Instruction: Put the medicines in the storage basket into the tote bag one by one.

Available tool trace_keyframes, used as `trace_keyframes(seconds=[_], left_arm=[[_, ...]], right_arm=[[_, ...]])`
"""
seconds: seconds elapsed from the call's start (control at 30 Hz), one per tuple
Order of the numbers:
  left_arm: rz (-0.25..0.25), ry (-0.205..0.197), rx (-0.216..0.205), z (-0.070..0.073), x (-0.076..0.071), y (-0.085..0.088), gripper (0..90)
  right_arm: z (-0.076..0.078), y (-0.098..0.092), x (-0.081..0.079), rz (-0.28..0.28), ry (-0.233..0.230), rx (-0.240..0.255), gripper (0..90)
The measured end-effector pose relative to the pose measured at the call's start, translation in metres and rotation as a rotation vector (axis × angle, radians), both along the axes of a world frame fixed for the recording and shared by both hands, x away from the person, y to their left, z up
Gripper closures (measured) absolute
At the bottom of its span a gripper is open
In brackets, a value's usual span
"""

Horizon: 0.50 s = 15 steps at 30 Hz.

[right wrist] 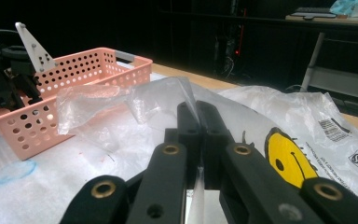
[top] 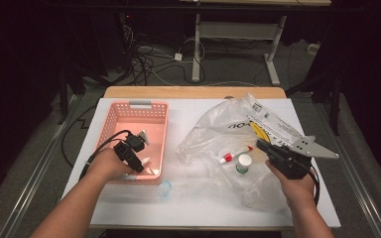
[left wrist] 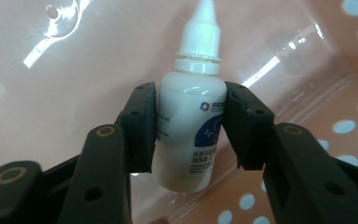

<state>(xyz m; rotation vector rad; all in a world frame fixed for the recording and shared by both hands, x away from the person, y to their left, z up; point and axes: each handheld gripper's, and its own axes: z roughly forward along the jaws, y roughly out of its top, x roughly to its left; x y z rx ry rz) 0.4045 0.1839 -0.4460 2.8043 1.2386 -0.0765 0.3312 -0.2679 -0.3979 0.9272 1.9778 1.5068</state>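
Left gripper [left wrist: 189, 135] is clamped on a bottle [left wrist: 191, 126], one jaw pad pressed to each side of its body, inside the pink basket [top: 110, 119]. Seen from the left gripper view, the bottle is white, round-shouldered, with a ribbed white cap that narrows to a dropper tip; a blue mark and small print run down its label, too fine to read. Its tip points away from the camera toward the basket's glossy pink floor, and the perforated wall [left wrist: 354, 126] rises close on the right side of that view. In the high view the left gripper [top: 140, 161] sits over the basket's near right corner, close to the near wall and the right wall, while the far half of the basket floor lies open.

Right gripper [right wrist: 198, 116] has its jaws pressed together, and a thin pale sliver shows low between them, though I cannot tell what it is or whether it is gripped. In the high view the right gripper [top: 263, 145] rests over a crumpled clear bag [top: 213, 124] spread across the right half of the white table [top: 188, 208]. On the bag, just left of this gripper, lie a tube [top: 235, 154] with a red cap and a small jar [top: 243, 164] with a white lid. A yellow smiley print [right wrist: 290, 158] shows on the bag beside the jaws. Bare table runs along the near edge and between basket and bag; the table's far edge is a wooden strip [top: 193, 92]
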Motion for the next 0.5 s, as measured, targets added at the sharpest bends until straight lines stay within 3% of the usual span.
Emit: trace_keyframes(seconds=[0.13,0.23,0.4,0.5], left_arm=[[-0.013,-0.026,0.006,0.001,-0.002,-0.001,57.8],[-0.020,-0.056,-0.024,0.005,-0.005,0.002,58.2],[0.004,-0.122,-0.114,0.013,-0.011,0.010,58.2],[0.041,-0.154,-0.204,0.017,-0.015,0.016,58.3]], right_arm=[[0.000,0.000,0.000,0.002,-0.002,-0.001,90.0],[0.000,0.000,0.000,0.001,-0.002,-0.001,90.0],[0.000,-0.001,0.000,-0.005,-0.001,0.001,90.0],[0.000,-0.001,0.000,-0.004,-0.003,-0.002,90.0]])
